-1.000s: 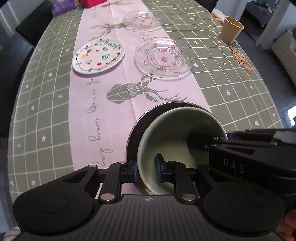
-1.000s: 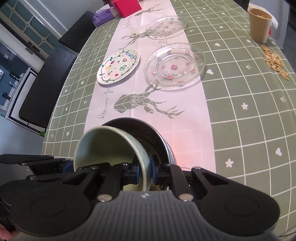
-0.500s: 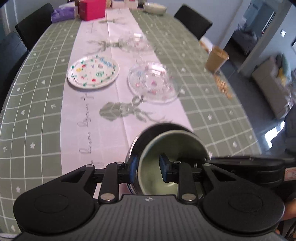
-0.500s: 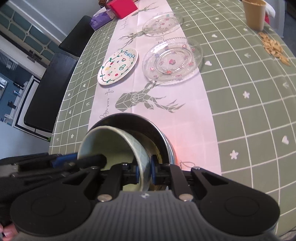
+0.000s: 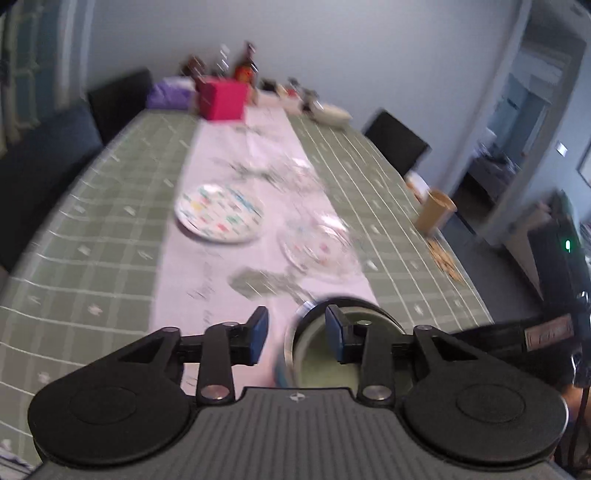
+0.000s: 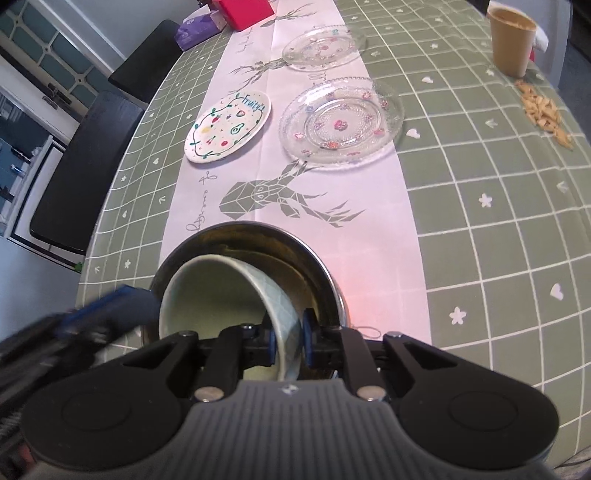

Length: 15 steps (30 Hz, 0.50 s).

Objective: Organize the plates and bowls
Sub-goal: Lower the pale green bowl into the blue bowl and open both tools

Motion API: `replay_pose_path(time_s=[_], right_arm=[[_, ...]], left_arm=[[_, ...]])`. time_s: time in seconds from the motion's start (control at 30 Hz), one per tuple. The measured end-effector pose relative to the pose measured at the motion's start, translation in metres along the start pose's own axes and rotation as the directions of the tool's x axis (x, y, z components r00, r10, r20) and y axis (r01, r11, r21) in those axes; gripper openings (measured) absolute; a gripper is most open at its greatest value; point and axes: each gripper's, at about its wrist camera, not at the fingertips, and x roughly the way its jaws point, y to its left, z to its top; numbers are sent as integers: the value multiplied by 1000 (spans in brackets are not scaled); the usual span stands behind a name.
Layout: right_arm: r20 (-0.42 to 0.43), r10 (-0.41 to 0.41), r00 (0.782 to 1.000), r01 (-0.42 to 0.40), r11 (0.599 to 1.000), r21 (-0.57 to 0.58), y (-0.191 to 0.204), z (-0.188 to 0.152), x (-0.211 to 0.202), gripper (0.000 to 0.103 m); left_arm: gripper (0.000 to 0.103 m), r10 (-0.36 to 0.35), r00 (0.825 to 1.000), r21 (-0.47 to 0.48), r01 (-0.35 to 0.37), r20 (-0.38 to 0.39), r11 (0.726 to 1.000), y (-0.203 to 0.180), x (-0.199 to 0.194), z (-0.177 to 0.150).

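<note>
Bowl (image 6: 229, 295) base hidden | right gripper (image 6: 287, 341) clamps wall | left gripper (image 5: 295, 332) released, blurred

Pale green bowl (image 6: 229, 295), tilted, wall pinched between my right jaws, sits inside dark metal bowl (image 6: 317, 269); plates lie well ahead.

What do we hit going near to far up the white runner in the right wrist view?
right gripper → green bowl → steel bowl → deer print → near glass plate → far glass plate → red box
</note>
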Motion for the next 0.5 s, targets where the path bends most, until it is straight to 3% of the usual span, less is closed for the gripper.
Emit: replay_pose_path(time_s=[0.13, 0.23, 0.33, 0.5], right_arm=[[1, -41, 999, 41, 999, -14, 5, 1, 1, 9], [26, -106, 994, 108, 991, -86, 17, -1, 2, 8], [98, -210, 973, 227, 944, -238, 42, -11, 3, 10], [229, -305, 924, 373, 849, -373, 69, -22, 1, 16]], left_arm=[[48, 3, 1000, 19, -3, -25, 1000, 13, 1, -3], [48, 10, 998, 8, -10, -62, 1000, 20, 11, -6], [48, 10, 996, -9, -11, -84, 1000, 25, 16, -8], [48, 29, 995, 9, -29, -91, 1000, 22, 16, -12]])
